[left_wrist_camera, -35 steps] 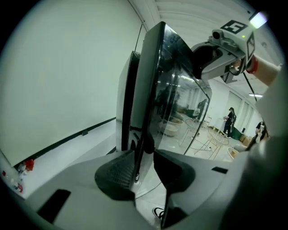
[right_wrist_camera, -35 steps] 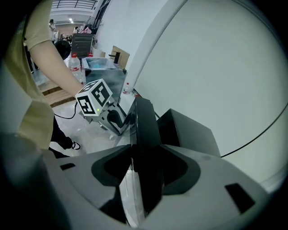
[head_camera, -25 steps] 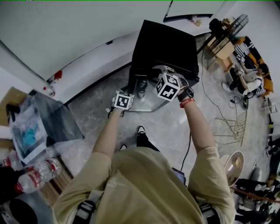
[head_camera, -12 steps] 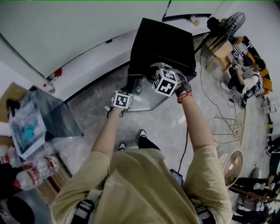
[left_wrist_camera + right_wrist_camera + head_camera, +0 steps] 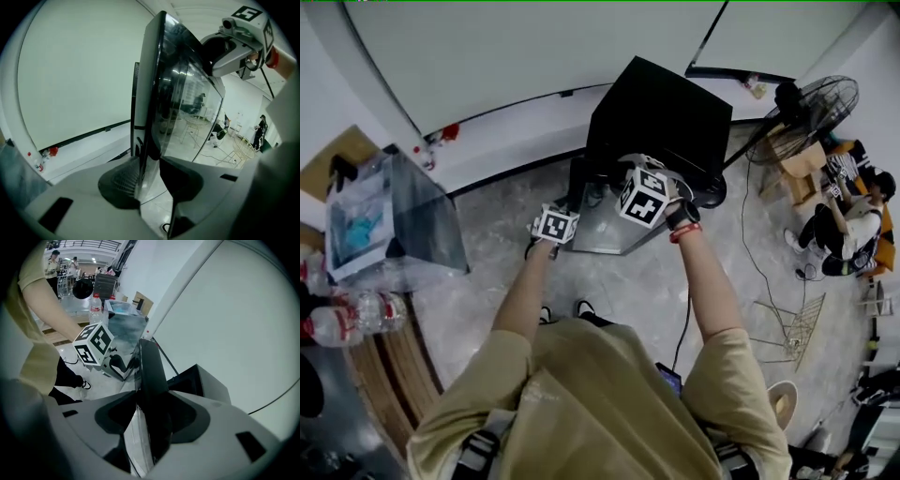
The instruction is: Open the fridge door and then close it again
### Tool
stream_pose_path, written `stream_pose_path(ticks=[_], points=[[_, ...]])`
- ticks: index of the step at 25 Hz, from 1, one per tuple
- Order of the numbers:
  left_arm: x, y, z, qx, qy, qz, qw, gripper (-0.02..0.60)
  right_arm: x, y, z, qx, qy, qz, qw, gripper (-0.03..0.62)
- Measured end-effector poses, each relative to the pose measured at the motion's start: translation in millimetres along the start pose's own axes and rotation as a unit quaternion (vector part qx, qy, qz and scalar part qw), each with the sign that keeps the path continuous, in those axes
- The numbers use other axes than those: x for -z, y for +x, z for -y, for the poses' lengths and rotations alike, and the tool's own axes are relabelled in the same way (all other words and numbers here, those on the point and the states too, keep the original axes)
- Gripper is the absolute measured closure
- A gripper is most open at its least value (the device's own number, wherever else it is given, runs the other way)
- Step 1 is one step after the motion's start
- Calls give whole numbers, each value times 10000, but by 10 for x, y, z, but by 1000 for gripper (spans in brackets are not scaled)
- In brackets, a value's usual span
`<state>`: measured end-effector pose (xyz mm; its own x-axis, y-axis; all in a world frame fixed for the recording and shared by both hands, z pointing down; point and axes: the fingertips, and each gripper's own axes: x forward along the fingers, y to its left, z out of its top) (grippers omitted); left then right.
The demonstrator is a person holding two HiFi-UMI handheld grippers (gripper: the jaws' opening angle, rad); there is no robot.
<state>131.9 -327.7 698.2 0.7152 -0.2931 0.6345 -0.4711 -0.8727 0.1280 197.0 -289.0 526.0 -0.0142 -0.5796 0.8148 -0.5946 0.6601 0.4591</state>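
A black fridge (image 5: 661,108) stands against the white wall, its glass door (image 5: 605,230) swung out toward me. In the head view my left gripper (image 5: 567,208) is at the door's left edge and my right gripper (image 5: 630,178) at its top edge. In the left gripper view the door (image 5: 183,103) runs edge-on between the jaws of the left gripper (image 5: 152,161), and the pads are closed on it. In the right gripper view the right gripper (image 5: 147,404) clamps the door's dark frame (image 5: 150,366), with the left gripper's marker cube (image 5: 96,350) beyond.
A clear plastic box (image 5: 380,220) and water bottles (image 5: 342,323) sit at the left. To the right are a standing fan (image 5: 811,112), seated people (image 5: 848,216) and a wire rack (image 5: 792,323). A cable trails over the grey floor (image 5: 628,281).
Both grippers have shifted a little sideways together with the door, keeping their hold on it. The head view has swung, so the plastic box and the fan now sit higher in it.
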Motion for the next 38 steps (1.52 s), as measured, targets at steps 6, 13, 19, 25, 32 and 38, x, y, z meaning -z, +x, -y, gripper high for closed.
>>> stream_pose_path(ticks=[6, 13, 19, 25, 32, 38], points=[[89, -144, 111, -337, -227, 27, 9992, 443, 11, -88, -152, -131, -357, 60, 9993, 376], [252, -302, 228, -626, -505, 73, 9967, 443, -5, -174, -336, -377, -771, 268, 9960, 376], [396, -440, 350, -791, -625, 57, 9949, 443, 7, -250, -497, -384, -897, 309, 9947, 376], [512, -584, 493, -842, -749, 120, 9936, 443, -4, -360, -634, -469, -924, 351, 9940, 375], [768, -793, 753, -1016, -1164, 300, 9875, 443, 9, -514, -901, -502, -980, 501, 9927, 364], [891, -860, 1095, -1124, -1393, 247, 9835, 443, 159, -676, -1073, -635, -1303, 595, 9876, 362]])
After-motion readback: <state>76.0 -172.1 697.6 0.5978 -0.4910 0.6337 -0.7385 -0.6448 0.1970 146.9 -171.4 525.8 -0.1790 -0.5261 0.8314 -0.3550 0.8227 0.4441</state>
